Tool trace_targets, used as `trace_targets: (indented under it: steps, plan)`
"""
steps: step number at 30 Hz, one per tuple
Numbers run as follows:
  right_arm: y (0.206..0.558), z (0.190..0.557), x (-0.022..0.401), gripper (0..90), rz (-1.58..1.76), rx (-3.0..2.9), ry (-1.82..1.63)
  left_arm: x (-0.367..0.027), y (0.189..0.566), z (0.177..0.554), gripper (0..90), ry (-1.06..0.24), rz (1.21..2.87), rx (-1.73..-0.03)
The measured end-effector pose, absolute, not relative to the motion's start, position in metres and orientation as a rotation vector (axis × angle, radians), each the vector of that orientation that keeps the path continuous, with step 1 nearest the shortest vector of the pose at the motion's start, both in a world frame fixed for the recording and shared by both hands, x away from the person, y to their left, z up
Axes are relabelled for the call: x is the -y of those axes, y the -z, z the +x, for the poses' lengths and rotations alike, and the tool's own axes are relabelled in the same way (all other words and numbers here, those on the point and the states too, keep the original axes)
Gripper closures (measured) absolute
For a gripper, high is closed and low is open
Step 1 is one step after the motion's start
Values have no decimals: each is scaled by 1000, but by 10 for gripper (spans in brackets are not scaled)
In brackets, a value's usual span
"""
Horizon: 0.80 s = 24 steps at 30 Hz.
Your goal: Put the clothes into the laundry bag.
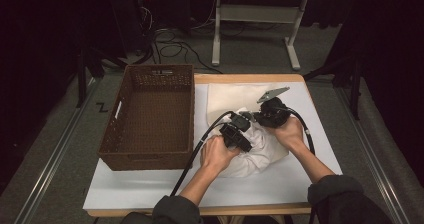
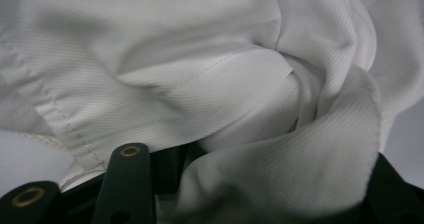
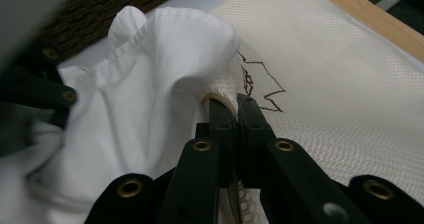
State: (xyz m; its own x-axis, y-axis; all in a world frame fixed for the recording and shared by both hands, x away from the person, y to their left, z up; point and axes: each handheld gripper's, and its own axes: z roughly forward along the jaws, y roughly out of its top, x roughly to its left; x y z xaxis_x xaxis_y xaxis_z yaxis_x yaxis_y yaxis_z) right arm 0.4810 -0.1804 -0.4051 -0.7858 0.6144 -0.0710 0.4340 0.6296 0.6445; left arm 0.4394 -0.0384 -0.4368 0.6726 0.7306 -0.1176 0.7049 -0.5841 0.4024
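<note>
While the white garment [image 1: 257,146] lies bunched near the middle of the white table cover [image 1: 150,186], half inside a cream mesh bag [image 1: 235,96], the right gripper [image 3: 234,104] is clenched on the bag's rim. The left gripper [image 1: 239,134] is buried in cloth; its grasp cannot be told. A brown wicker basket [image 1: 150,116] stands just left. Beyond lie grey floor and cables.

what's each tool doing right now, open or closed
left tool: pushed into the white cloth, grip cannot be told
right tool: closed on the mesh bag edge
</note>
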Motion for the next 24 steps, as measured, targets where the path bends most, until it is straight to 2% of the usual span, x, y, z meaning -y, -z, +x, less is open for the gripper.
trace_targets:
  steps: [6,8,14,24]
  plan:
    - [412,479,183,885,850,-2587,-902,45,447,445,456,-106,2479,-1125]
    - [415,480,188,885,878,-2582,-907,46,446,443,400,-115,2479,-1118]
    - [415,481,191,884,883,-2571,-914,40,432,430,317,-130,2484,-1056]
    - [414,480,190,883,878,-2563,-910,34,419,418,312,-138,2432,-1001]
